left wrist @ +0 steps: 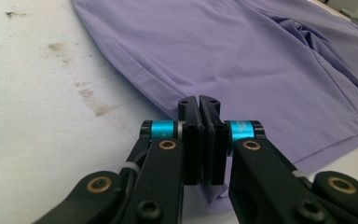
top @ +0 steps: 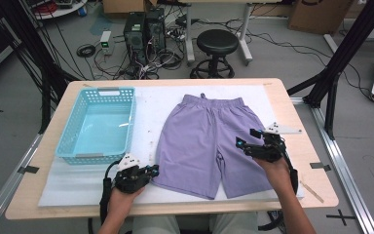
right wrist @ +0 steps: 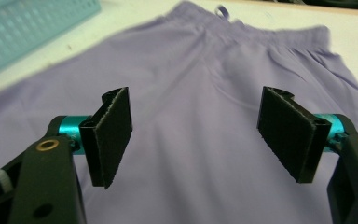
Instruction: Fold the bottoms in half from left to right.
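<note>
On white foam mat: pinched shorts hem with left gripper to anchor; kept right gripper wide, unloaded, above leg.

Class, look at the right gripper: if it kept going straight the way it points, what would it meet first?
Probably the purple shorts: the open right gripper points across the fabric toward the waistband, though depth is hard to judge.

Left claw clamped shut (right claw wide apart)
</note>
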`<act>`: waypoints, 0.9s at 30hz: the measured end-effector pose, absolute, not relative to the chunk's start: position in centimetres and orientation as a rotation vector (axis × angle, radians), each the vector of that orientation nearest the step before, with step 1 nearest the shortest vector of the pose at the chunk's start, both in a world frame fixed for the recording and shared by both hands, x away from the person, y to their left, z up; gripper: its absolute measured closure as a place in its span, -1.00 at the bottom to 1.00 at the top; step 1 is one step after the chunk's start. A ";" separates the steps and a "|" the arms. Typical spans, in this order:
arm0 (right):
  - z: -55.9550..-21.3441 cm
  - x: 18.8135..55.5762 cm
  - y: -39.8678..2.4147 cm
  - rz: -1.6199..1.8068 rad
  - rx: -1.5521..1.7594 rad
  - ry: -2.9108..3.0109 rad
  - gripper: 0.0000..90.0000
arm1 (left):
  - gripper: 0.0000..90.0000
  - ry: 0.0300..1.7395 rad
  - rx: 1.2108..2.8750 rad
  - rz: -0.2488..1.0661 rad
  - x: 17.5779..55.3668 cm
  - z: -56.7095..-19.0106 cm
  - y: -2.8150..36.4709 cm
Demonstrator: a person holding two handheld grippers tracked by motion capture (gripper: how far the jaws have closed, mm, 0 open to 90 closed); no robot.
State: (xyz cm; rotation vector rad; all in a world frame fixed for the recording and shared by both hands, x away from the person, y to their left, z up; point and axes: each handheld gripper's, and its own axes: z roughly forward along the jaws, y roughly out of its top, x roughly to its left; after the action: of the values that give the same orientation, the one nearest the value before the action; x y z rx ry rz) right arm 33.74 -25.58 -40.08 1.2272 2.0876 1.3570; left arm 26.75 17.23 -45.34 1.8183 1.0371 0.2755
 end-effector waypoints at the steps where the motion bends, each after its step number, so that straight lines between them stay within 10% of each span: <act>1: -40.1 33.7 -25.6 1.357 1.227 2.088 -0.38 | 0.94 1.030 1.821 0.276 26.7 -45.3 17.2; 27: -39.5 43.3 -13.1 1.273 1.159 2.294 -0.31 | 0.94 0.951 1.809 0.262 26.8 -44.6 17.8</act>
State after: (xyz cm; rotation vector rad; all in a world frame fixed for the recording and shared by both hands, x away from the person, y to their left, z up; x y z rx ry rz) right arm 43.31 -13.07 -39.48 1.1595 2.2938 1.2735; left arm 26.83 17.80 -44.63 1.8086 0.9507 0.2623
